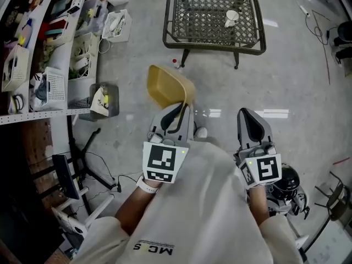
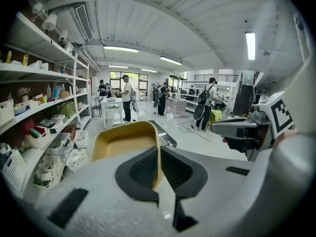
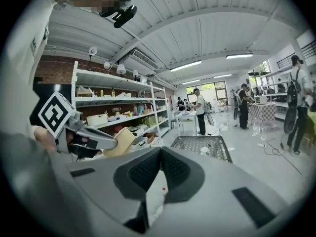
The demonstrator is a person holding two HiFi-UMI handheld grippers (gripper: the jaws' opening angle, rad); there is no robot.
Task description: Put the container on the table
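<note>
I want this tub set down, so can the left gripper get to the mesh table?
Probably yes: only open floor separates the left gripper from the table, and the cup leaves room.

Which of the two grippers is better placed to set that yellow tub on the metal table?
Left. The left gripper pinches the yellow plastic container by its rim, with the dark wire-mesh table ahead. The right gripper is shut and empty.

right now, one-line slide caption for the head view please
Left gripper holds a yellow container by its rim, short of the mesh table; right gripper shut and empty.
</note>
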